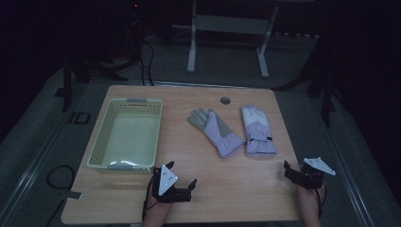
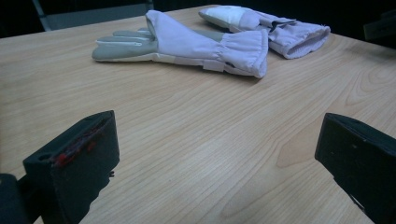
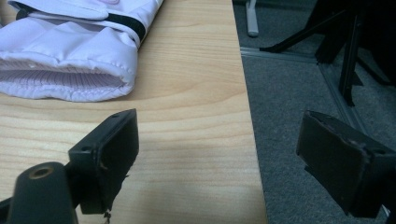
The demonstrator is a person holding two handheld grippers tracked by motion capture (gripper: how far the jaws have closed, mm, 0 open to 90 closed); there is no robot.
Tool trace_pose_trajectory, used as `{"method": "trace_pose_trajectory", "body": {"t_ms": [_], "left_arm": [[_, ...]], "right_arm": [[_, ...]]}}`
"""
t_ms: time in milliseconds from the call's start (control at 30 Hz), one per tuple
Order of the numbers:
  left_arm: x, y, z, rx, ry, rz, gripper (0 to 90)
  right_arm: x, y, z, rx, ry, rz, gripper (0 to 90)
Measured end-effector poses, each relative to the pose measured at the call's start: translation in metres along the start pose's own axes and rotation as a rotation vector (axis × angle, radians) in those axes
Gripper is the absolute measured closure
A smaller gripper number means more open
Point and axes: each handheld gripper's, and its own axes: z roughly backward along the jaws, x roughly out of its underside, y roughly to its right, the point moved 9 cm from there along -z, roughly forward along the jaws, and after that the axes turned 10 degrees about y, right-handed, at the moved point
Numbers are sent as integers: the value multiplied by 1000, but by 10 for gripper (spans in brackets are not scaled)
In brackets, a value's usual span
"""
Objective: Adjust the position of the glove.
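Note:
Two lilac winter gloves lie side by side on the wooden table [image 1: 236, 189], right of centre. The left glove [image 1: 217, 132] [image 2: 196, 44] lies slanted with its grey palm showing. The right glove [image 1: 257, 130] [image 2: 280, 28] [image 3: 70, 56] lies straight, cuff toward me. My left gripper [image 1: 181, 173] [image 2: 217, 154] rests near the table's front edge, below the left glove, jaws open with bare wood between them. At the front right corner my right gripper [image 1: 298, 170] [image 3: 224, 154] is open, one jaw over the table edge, just short of the right glove's cuff.
A pale green slotted basket [image 1: 100, 142] stands empty on the left half of the table. A round cable hole [image 1: 225, 100] sits near the far edge. Grey carpet [image 3: 299, 107], dark stand legs [image 3: 348, 60] and a white frame [image 1: 227, 23] surround the table.

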Motion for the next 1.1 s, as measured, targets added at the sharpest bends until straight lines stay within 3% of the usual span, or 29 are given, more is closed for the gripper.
{"method": "trace_pose_trajectory", "body": {"t_ms": [167,300,433,500,600,667,800,933,967,1100], "left_arm": [[0,0,0,0,0,-1,0],[0,0,0,-1,1,5,0],[0,0,0,3,1,9,0],[0,0,0,7,-1,8,1],[0,0,0,11,-2,8,1],[0,1,0,16,-1,9,1],[0,1,0,17,1,7,1],[0,1,0,17,0,6,1],[0,1,0,19,-1,5,1],[0,1,0,19,2,8,1]], "right_arm": [[0,-3,1,-30,-43,8,118],[-7,-1,5,-34,-38,-5,116],[-27,2,13,-41,-12,-22,151],[-33,0,14,-96,-36,-36,151],[-40,1,14,-90,-42,-23,150],[-53,-4,14,-122,-43,-47,135],[-73,-17,17,-180,-6,-12,125],[-84,-26,17,-221,-1,-17,135],[-93,-30,16,-231,7,-21,183],[-109,-39,13,-267,9,-12,207]]}}
